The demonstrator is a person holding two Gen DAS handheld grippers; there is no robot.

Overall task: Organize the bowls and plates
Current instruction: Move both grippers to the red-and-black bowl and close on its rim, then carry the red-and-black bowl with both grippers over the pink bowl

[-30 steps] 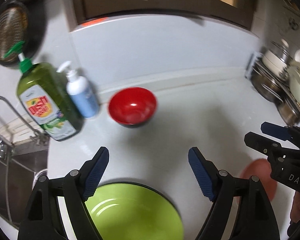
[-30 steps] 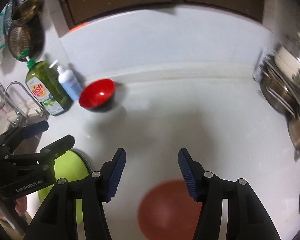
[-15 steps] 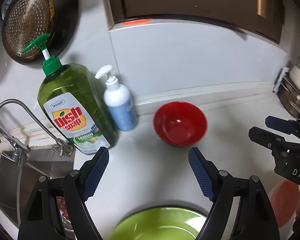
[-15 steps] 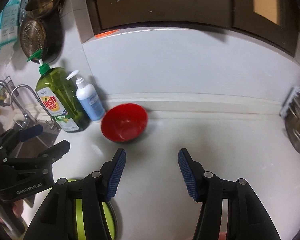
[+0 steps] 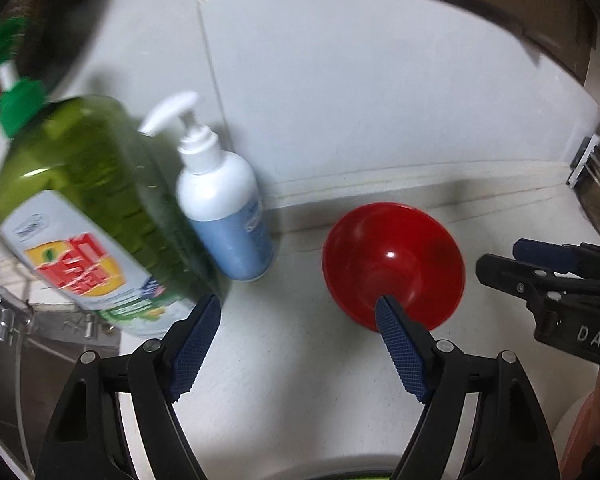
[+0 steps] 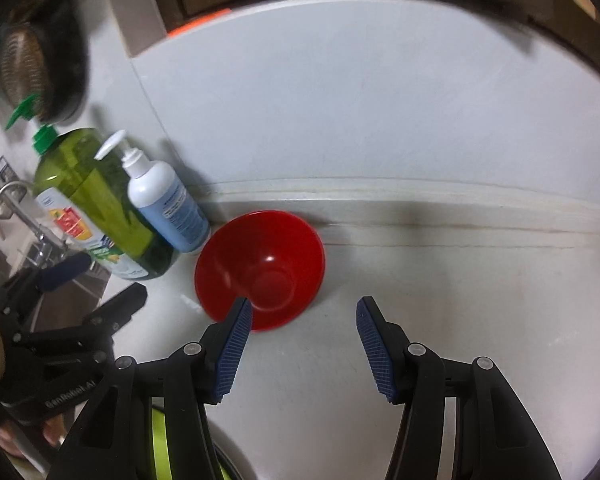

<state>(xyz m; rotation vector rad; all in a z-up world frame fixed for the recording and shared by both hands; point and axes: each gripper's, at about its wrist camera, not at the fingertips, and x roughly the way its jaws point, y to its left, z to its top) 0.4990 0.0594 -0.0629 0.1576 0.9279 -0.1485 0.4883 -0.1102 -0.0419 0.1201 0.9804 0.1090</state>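
Fingers over green plate, right view only

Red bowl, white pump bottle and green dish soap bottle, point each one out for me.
red bowl [image 6: 260,268], right wrist view, inner wall near the base
white pump bottle [image 5: 224,208], left wrist view, middle of its body
green dish soap bottle [image 6: 88,184], right wrist view, upper green body

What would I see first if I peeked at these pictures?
The shiny red bowl pops out first, sitting on the white counter near the back wall. Right beside it stand a big green soap bottle and a small white pump bottle. Two open grippers with blue pads, the left gripper and the right gripper, point at the bowl.
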